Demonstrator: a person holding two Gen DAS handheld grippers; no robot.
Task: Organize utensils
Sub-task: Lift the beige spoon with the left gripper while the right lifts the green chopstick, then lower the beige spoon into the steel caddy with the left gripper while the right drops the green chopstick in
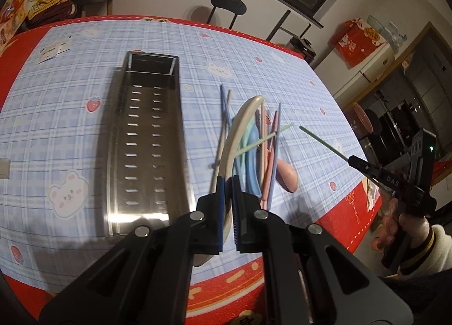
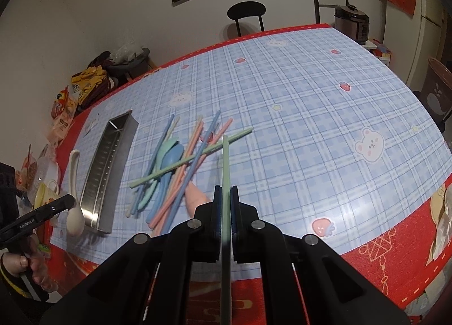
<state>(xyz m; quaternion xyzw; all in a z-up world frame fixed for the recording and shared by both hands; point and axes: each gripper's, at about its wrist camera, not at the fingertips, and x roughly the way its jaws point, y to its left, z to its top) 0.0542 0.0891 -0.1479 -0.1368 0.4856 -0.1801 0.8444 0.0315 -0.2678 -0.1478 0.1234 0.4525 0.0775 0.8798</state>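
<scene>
My left gripper (image 1: pixel 228 183) is shut on a cream spoon (image 1: pixel 240 119), whose handle arcs up over the table; the right wrist view shows that gripper (image 2: pixel 69 201) with the spoon (image 2: pixel 74 183) beside the tray's near end. A long perforated steel tray (image 1: pixel 147 155) (image 2: pixel 110 164) lies on the checked tablecloth. To its right sits a pile of pastel chopsticks and spoons (image 1: pixel 260 150) (image 2: pixel 180 161). My right gripper (image 2: pixel 226 192) is shut on a green chopstick (image 2: pixel 225 161), held above the table right of the pile; in the left wrist view this gripper (image 1: pixel 356 160) and chopstick (image 1: pixel 322 141) hang at the right.
A black chair (image 1: pixel 228 6) stands behind the table's far edge. Snack bags (image 2: pixel 67 104) and cups (image 2: pixel 45 189) crowd the table's left side. A rice cooker (image 2: pixel 351 24) stands past the far right corner. The cloth right of the pile is bare.
</scene>
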